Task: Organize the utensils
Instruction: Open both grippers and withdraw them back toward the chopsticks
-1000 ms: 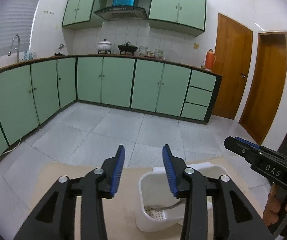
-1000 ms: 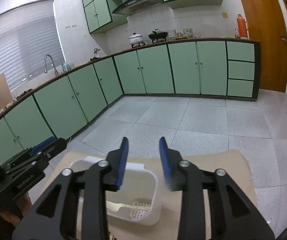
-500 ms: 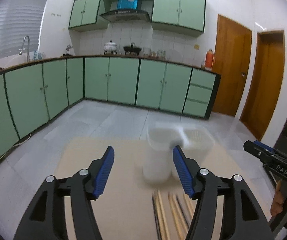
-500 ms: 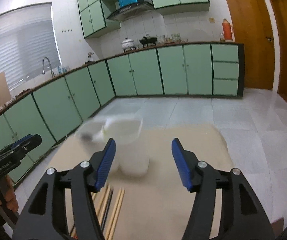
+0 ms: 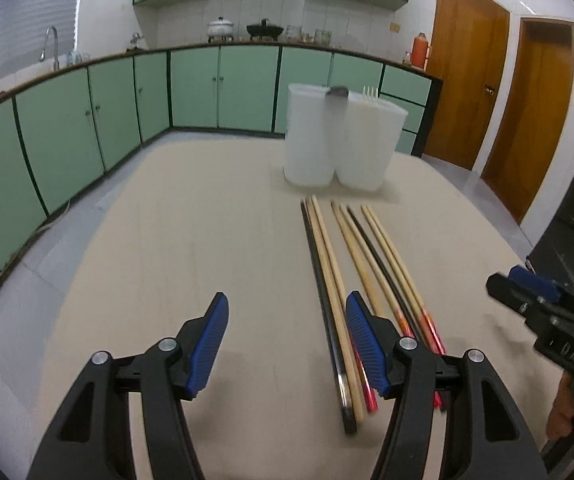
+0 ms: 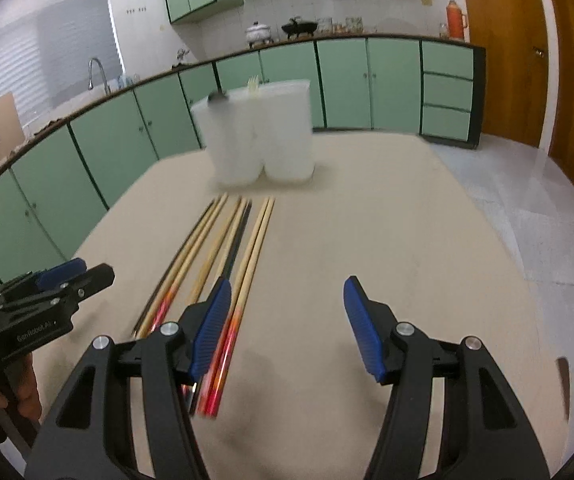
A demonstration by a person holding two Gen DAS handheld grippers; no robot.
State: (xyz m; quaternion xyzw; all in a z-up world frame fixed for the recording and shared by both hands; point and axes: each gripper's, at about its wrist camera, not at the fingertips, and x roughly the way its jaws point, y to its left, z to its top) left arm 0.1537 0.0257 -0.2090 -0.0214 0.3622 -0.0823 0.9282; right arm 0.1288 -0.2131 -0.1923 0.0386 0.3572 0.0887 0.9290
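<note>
Wooden chopsticks (image 5: 339,280) lengthwise, tips toward white holder (image 5: 343,140).

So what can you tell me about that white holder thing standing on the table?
The white holder looks like cloudy, see-through plastic. It has two tall rounded compartments joined side by side, and it stands upright on the beige table, just beyond the tips of the chopsticks lying there. A pale fork pokes its prongs above one compartment, and something dark, too blurry to name, shows at the rim beside it. Neither gripper touches it.
</note>
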